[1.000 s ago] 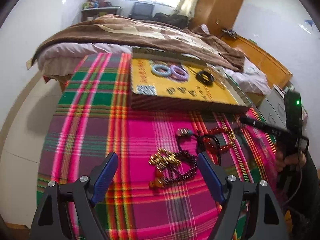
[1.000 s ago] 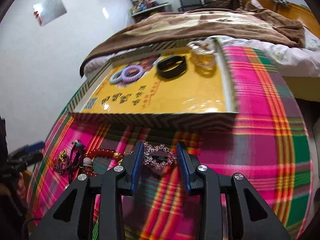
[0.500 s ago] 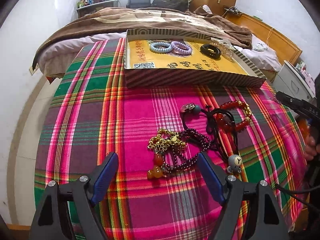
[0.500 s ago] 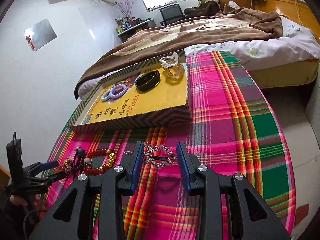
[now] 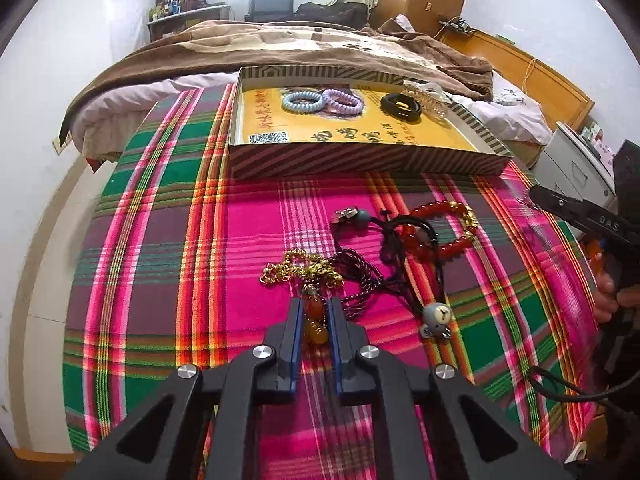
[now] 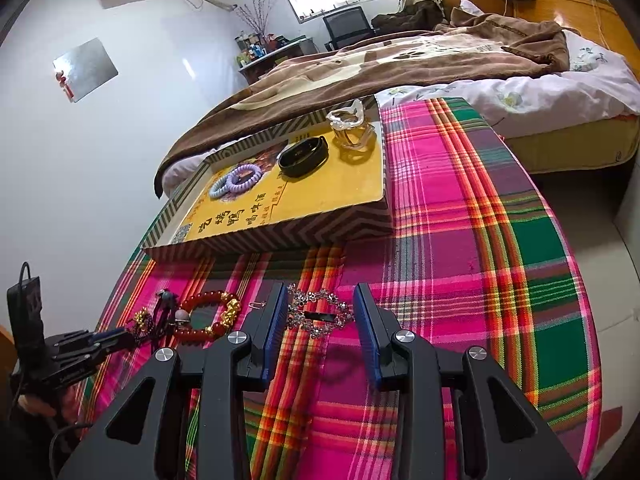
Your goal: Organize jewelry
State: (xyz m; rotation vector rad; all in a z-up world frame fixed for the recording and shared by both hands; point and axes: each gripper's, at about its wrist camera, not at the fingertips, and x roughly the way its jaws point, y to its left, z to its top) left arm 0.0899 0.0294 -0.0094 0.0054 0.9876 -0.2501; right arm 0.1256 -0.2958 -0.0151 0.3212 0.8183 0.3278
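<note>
The left gripper had just squeezed its jaws together, and they pinched the orange beads at the near end of the jewelry pile. Those beads hung off a gold chain that lay at about 12 o'clock from the jaws, still on the bright plaid cloth. A dark purple bead string was tangled up beside it at 1 o'clock, and a red bead bracelet sat farther out at 2 o'clock. A little grey charm on a black cord lay at 3 o'clock.

The right gripper held a sparkly hair clip between its jaws, partway closed on it. The clip looked lifted off the cloth, because its shadow fell below it.

The yellow box sat at 12 o'clock from both grippers, at the far end of the cloth. Two coil hair ties, a black band and a clear claw clip were already inside it.

I think the step in hand was picking up: each hand had one piece. Next, the left hand would need to lift slowly, because the gold chain might drag the purple string along. Then both pieces would need to go up and over the box's striped wall and be let go inside.
</note>
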